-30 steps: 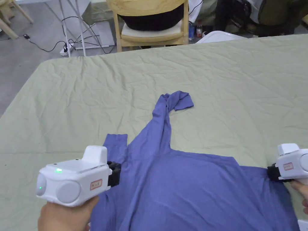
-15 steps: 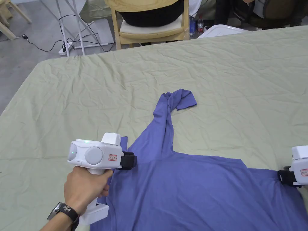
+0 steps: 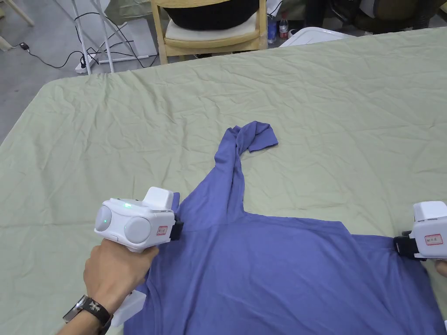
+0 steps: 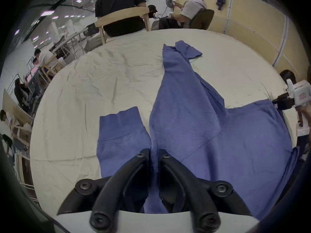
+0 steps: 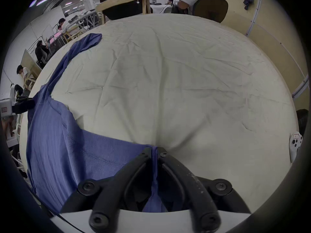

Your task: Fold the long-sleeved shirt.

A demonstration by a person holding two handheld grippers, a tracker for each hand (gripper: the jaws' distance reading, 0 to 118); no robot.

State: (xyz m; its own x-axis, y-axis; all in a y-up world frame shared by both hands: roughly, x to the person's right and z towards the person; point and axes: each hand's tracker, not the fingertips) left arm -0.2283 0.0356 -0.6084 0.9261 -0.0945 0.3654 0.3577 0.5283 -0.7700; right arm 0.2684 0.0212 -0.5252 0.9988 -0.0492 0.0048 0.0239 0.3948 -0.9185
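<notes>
- Long-sleeved shirt [image 3: 279, 270], blue, is lying spread on the pale green sheet [image 3: 131, 131] that is covering the table, stretched between the two grippers.
- Left gripper [image 3: 178, 230] is sitting at the shirt's left edge; in the left gripper view its jaws are standing nearly together with a fold of blue cloth [image 4: 154, 166] pinched between them.
- Just to the left of that gripper's jaws, one sleeve cuff [image 4: 121, 120] is lying flat on the sheet, pointing away from the gripper.
- Ahead of the left gripper and a little to its right, the other sleeve [image 3: 231, 174] is running away across the sheet, twisted, with its end [image 3: 259, 136] folded over.
- Right gripper [image 3: 399, 246] is sitting at the shirt's right edge, well apart from the left one; in the right gripper view its jaws are closed down to a thin gap, squeezing a ridge of the blue cloth [image 5: 154, 154].
- A hand [image 3: 114, 270] with a dark wristwatch [image 3: 89, 307] is gripping the left gripper's handle.
- Far beyond both grippers, past the table's edge, a wooden chair [image 3: 209, 32] is standing with a person seated in it.
</notes>
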